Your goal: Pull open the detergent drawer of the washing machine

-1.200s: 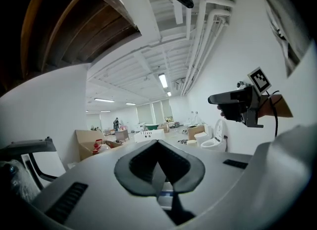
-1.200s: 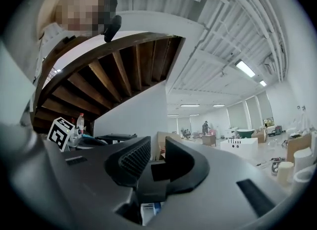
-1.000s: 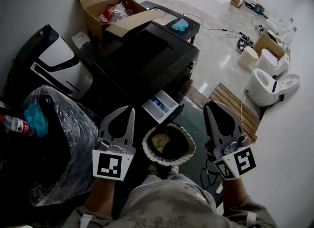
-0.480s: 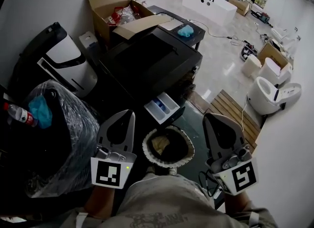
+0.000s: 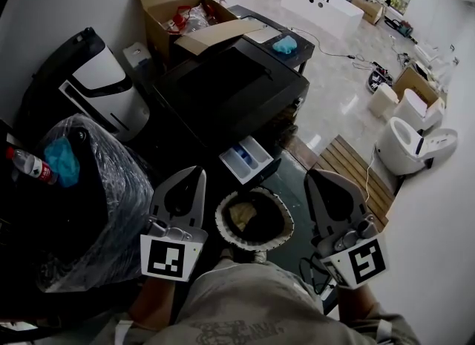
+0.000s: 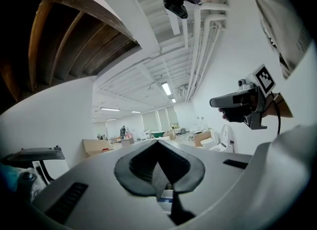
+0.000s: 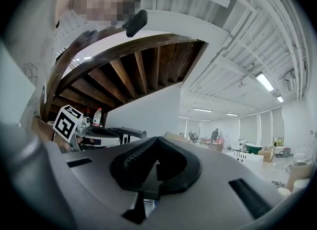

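The white plastic detergent drawer [image 5: 249, 159], with a blue insert, stands pulled out from the front of the black box-shaped washing machine [image 5: 223, 87]. It lies just ahead of the person's round straw hat [image 5: 254, 219]. The left gripper [image 5: 196, 174] and the right gripper [image 5: 312, 178] hover to either side of the hat, both clear of the drawer. Each gripper's own view shows its dark fingers pressed together with nothing between them. An open brown cardboard box [image 5: 178, 6] sits behind the machine.
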`<state>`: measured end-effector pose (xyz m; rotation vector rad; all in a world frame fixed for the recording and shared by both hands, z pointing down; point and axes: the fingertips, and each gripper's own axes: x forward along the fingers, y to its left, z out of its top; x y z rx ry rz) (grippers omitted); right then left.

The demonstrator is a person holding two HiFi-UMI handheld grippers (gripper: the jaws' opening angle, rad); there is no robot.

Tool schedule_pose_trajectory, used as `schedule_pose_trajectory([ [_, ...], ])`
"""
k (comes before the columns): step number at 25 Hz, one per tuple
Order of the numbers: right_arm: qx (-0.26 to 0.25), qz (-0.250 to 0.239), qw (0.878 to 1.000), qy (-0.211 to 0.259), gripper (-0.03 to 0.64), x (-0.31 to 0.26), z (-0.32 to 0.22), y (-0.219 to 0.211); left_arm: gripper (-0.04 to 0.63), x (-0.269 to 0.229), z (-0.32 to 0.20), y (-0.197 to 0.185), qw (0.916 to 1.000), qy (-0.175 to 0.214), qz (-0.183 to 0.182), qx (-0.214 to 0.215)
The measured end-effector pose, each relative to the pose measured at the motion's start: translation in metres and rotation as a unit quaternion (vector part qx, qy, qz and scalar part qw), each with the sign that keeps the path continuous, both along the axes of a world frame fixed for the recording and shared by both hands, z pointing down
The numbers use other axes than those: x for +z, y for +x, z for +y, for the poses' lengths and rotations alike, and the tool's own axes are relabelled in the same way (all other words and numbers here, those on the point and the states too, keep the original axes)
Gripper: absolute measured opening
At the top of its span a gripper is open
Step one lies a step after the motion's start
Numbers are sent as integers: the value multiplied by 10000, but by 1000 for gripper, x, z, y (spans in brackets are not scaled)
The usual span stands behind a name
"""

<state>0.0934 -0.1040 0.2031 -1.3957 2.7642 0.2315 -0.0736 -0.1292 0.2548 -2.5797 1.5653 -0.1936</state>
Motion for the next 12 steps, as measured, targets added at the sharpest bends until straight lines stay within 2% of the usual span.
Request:
schedule_pose_trajectory([
  [3,35,18,9998,-194,31,6,0,0,15,2,1,0,10000,-39,-11,-2],
  [12,63,27,9996,-261,31,10,-4,2,15,6,0,6,9999,-92,-34,67],
])
